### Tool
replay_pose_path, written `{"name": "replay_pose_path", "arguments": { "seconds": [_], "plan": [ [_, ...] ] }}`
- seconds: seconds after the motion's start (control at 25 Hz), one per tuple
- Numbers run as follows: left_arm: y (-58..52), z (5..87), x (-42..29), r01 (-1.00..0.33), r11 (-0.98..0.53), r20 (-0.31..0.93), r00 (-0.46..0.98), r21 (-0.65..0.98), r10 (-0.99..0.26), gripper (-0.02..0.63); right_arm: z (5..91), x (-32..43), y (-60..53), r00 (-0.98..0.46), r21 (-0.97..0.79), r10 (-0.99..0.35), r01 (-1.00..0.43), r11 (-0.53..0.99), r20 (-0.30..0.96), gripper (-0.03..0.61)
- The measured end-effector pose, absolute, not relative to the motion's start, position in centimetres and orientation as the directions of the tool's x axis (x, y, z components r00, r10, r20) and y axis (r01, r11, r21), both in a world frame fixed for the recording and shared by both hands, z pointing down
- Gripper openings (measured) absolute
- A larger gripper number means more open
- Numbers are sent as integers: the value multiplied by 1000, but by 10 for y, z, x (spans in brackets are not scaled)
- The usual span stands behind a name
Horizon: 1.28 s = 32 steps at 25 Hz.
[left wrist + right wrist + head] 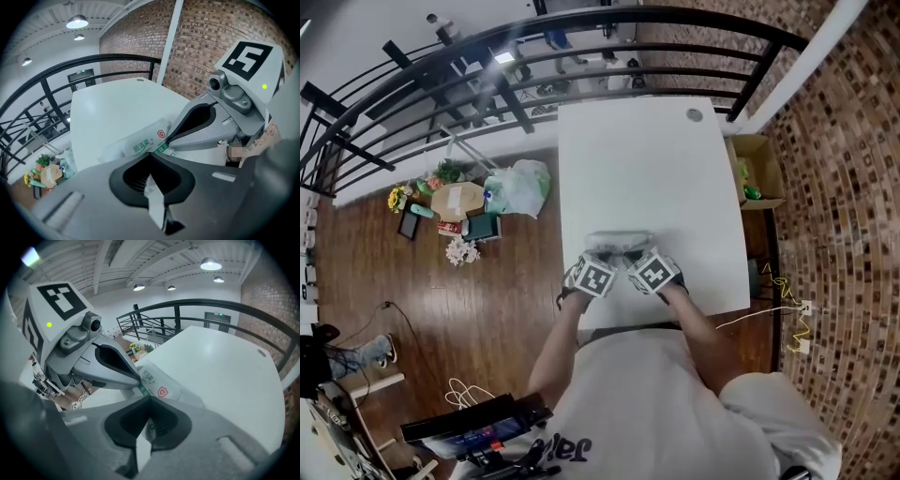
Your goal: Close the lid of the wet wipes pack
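Person holding two claws against a wet wipes pack (pixel 619 241) on a white worktop (pixel 647 159)
The wet wipes pack lies close to the worktop's near edge, just in front of the person. The left claw (pixel 150 153) has its jaws drawn together, with the tips touching the pack. The right claw (pixel 150 397) is closed up the same way, its tips also against the pack. The two claws sit side by side, nearly touching

White table (pixel 647 159) at centre, black railing (pixel 581 36) across the top, brick wall (pixel 848 187) at right; mid-left, a plastic bag (pixel 521 186) and perhaps flowers (pixel 461 251) on wooden floor (pixel 487 319).
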<state>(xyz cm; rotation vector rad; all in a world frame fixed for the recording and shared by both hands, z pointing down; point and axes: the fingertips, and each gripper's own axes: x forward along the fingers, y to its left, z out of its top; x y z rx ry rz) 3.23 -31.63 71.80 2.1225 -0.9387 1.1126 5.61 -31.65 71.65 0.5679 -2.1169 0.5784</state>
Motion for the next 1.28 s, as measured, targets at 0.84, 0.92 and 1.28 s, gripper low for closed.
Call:
{"name": "replay_pose_path", "arguments": {
  "seconds": [0.84, 0.92, 1.28],
  "plan": [
    [-318, 728, 36, -811, -551, 886, 389, 199, -253, 18, 728, 54, -316, -487, -191, -107, -522, 832, 867, -9],
    [-317, 728, 32, -821, -528, 883, 397, 218, -252, 18, 725, 57, -316, -504, -199, -112, -522, 829, 856, -9],
    [-317, 707, 38, -779, -461, 735, 594, 425, -327, 18, 706, 62, -315, -552, -136, -286, -601, 788, 783, -9]
  ]
}}
